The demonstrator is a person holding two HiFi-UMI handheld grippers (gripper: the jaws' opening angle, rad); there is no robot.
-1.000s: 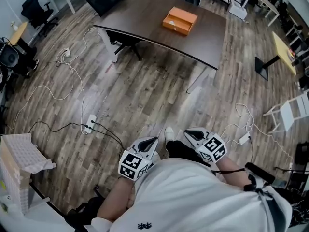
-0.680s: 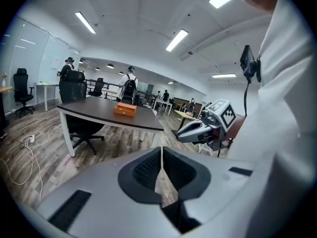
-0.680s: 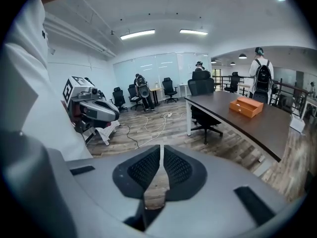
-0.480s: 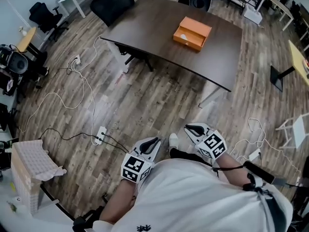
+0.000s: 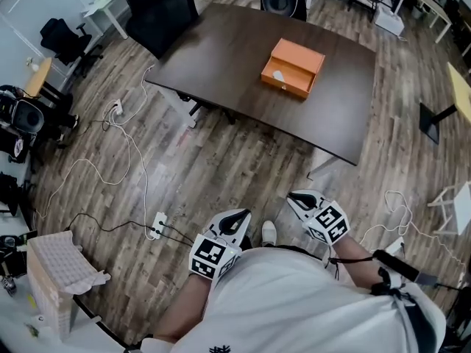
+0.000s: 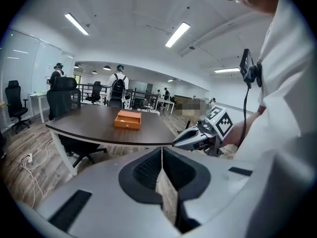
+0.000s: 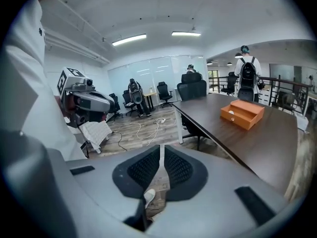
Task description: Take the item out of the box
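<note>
Open-plan office: desks (image 5: 221, 57), swivel chairs (image 5: 62, 37).

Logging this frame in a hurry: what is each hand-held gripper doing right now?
Left hand-held gripper: closed, holding nothing.
Right hand-held gripper: closed, holding nothing.

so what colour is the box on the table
The box is orange, on a dark brown table. It shows best in the head view.

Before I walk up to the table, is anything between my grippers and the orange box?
Nothing visible does. Only bare floor lies between the left gripper, the right gripper and the table; the orange box sits alone on the tabletop. The cables lie off to the left.
</note>
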